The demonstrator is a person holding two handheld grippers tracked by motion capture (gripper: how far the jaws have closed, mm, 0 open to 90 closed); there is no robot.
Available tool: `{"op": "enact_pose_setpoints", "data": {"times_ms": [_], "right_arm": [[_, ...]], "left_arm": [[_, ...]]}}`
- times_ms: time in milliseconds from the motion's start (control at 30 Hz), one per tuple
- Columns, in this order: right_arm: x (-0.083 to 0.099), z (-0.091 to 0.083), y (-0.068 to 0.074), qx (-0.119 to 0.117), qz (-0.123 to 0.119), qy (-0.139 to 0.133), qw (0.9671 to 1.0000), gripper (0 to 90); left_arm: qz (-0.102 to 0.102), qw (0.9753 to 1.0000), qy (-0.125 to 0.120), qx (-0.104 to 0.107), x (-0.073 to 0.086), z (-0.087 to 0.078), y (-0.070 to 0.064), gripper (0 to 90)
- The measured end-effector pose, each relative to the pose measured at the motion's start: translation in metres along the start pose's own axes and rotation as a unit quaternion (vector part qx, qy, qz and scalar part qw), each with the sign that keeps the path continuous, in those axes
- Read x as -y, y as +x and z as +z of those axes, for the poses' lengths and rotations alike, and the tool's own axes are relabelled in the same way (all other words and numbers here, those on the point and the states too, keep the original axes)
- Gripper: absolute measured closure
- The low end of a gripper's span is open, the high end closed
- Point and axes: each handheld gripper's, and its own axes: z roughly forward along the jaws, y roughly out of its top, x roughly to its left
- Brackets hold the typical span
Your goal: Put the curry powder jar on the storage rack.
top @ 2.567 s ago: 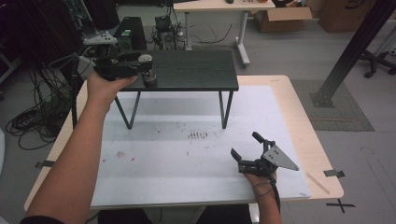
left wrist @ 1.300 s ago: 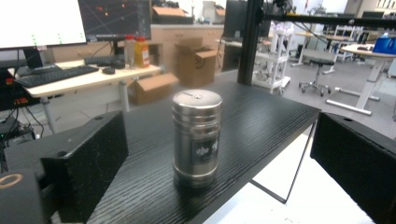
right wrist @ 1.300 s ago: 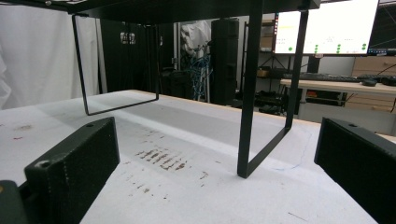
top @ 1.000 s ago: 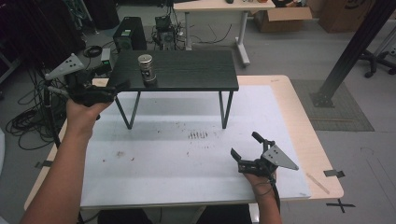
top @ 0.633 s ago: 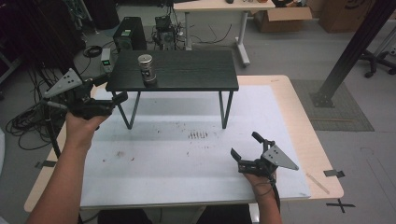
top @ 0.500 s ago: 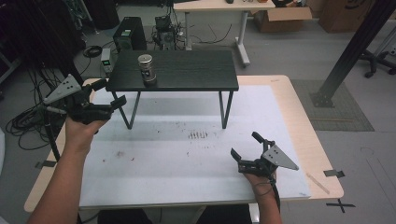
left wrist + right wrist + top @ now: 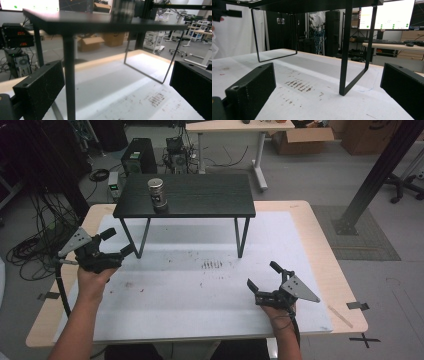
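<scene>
While upright on black shelf [image 7: 200,195] | can [image 7: 158,194] | left hand-held gripper [image 7: 116,242] empty

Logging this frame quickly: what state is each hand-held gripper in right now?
Left hand-held gripper: open, holding nothing.
Right hand-held gripper: open, holding nothing.

Both forearms are bare, no sleeve in sight; a dark band, possibly a strap or the cable itself, circles the right wrist. The left gripper [image 7: 116,243] is black, topped by a grey three-cornered plate [image 7: 75,241] marked with small dark dots, probably screws. The right gripper [image 7: 263,276] matches, carrying its own grey plate [image 7: 297,290]. A black cable [image 7: 61,287] trails from the left unit. Jaw pads [image 7: 40,86] are blocky, matte black, lightly scuffed, each with a small round hole near the top corner.
</scene>
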Motion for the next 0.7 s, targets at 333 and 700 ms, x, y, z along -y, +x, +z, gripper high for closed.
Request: {"op": "enact_pose_setpoints", "data": {"times_ms": [333,700], "right_arm": [[0.0,0.0,0.0,-0.001,0.001,0.0,1.0,0.0],[0.0,0.0,0.0,-0.001,0.0,0.0,1.0,0.0]], "left_arm": [[0.012,0.9998,0.009,-0.016,0.035,-0.003,-0.002,0.4],[0.009,0.9995,0.012,-0.026,0.068,-0.012,-0.008,0.6]]}}
